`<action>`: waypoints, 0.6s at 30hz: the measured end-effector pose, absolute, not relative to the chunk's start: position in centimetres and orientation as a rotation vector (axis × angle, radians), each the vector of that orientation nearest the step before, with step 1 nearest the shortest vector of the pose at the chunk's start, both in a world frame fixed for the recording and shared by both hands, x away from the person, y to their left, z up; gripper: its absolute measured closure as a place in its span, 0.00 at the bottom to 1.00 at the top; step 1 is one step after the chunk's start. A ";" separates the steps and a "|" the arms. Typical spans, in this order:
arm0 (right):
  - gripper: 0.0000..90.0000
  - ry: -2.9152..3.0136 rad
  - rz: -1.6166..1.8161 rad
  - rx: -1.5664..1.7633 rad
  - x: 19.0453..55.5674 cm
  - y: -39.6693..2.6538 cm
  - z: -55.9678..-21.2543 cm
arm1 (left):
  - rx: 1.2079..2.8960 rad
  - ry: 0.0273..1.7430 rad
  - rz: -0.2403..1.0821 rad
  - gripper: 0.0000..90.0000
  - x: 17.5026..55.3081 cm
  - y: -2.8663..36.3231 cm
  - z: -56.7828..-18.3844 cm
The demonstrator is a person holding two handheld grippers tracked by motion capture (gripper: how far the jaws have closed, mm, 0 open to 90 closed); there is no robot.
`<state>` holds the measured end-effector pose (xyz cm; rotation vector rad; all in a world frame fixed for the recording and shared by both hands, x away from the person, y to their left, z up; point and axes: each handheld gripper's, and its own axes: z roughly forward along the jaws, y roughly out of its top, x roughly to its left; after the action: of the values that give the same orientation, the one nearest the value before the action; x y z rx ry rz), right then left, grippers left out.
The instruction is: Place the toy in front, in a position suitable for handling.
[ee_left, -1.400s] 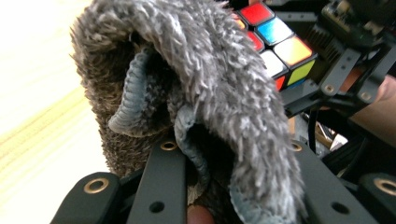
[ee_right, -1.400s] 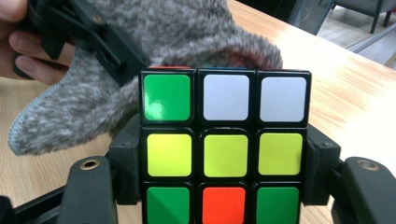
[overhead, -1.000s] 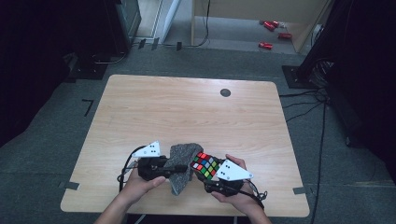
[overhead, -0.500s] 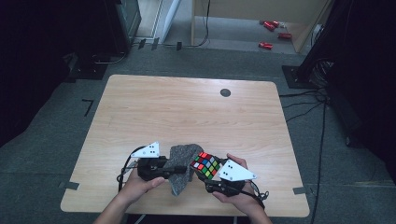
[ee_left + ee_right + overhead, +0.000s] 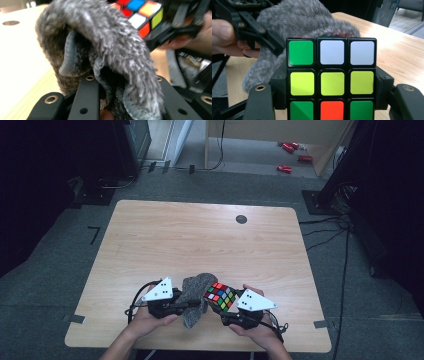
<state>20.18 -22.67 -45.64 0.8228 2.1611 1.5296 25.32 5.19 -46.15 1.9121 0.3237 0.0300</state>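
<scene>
A puzzle cube [image 5: 220, 296] with coloured stickers is held near the table's front edge, my right gripper [image 5: 229, 312] shut on its sides. In the right gripper view the cube [image 5: 332, 82] sits between the two black jaws, green, white and yellow squares facing the camera. A grey fuzzy cloth [image 5: 194, 299] hangs bunched from my left gripper [image 5: 192, 304], which is shut on it. The cloth [image 5: 105, 57] drapes over the left jaws and presses against the cube [image 5: 140, 15]. The cloth [image 5: 297, 22] rises behind the cube in the right gripper view.
The wooden table [image 5: 200, 240] has a small dark round grommet [image 5: 241, 219] at the far right. Cables trail from both grippers at the front edge. Dark equipment and red objects [image 5: 289, 147] lie on the floor beyond the table.
</scene>
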 end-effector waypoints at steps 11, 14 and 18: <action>0.38 2.170 1.576 0.816 20.0 -22.4 -45.3 | 2.071 0.236 0.097 0.83 24.0 2.7 -47.4; 0.38 2.169 1.570 0.824 20.1 -22.3 -45.4 | 2.086 0.240 0.099 0.82 24.0 2.7 -47.6; 0.38 2.154 1.563 0.843 20.2 -22.3 -45.4 | 2.146 0.232 0.068 0.82 24.0 2.0 -48.1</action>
<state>20.15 -22.26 -45.38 0.8428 2.1539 1.5632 23.96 2.03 -48.07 2.1464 0.2324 0.0681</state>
